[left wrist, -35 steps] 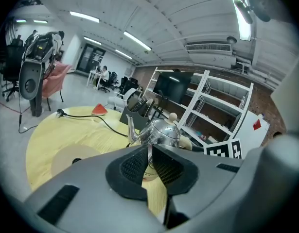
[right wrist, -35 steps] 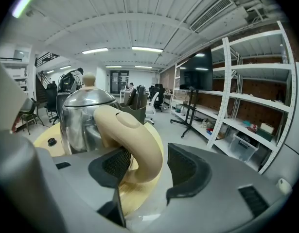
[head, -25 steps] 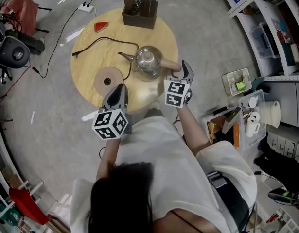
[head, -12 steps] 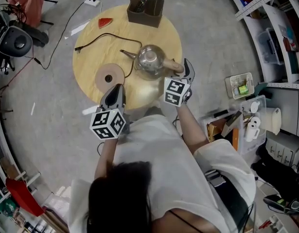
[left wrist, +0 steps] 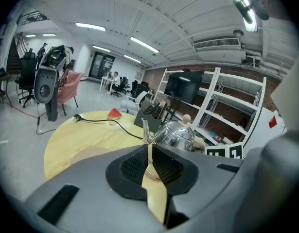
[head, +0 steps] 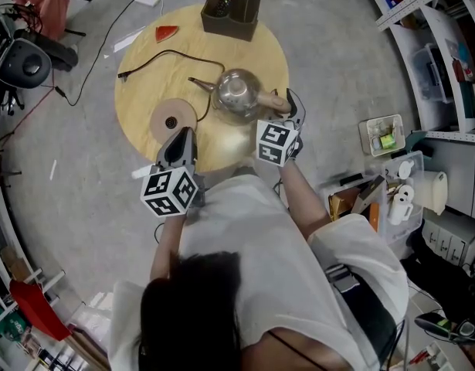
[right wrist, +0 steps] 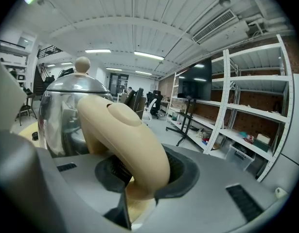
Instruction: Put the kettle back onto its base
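Right gripper is clamping the handle, its jaws having just been closing onto it, presumably for lifting. Kettle is standing on the table beside its base. Left gripper, jaws together and empty, is hovering near the base.

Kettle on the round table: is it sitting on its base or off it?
Off. The kettle stands upright on the bare table, and the round base lies uncovered to its left.
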Demonstrator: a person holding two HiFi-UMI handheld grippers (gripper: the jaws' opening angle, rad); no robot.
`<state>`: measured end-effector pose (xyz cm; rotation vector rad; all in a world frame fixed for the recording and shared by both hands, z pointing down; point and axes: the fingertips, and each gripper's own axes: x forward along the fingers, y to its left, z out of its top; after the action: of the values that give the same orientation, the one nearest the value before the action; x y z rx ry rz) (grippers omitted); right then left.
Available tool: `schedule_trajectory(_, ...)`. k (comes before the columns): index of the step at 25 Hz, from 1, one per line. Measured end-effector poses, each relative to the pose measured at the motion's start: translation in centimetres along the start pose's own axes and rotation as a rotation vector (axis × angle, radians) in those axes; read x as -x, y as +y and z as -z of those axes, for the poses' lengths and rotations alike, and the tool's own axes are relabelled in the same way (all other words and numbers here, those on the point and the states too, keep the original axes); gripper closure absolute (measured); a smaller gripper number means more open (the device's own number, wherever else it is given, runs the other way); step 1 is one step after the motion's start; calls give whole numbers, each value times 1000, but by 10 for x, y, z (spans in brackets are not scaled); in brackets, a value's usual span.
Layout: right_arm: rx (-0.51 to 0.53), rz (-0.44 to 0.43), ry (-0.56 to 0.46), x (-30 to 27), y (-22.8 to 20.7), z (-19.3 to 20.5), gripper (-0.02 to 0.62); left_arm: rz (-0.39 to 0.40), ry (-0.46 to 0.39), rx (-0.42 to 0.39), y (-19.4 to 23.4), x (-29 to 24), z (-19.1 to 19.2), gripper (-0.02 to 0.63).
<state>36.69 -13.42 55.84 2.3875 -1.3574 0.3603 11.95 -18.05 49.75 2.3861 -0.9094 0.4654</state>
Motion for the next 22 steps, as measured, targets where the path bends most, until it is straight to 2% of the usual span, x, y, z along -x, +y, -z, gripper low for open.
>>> schedule_trajectory(15, 3, 3, -11, -1, -1, 0, 488, -23, -23, -1, 8, -1, -9, 560)
schedule_trajectory(22, -25, 23, -32, 3, -5, -8, 488, -51, -20, 25, 17, 5, -6, 560)
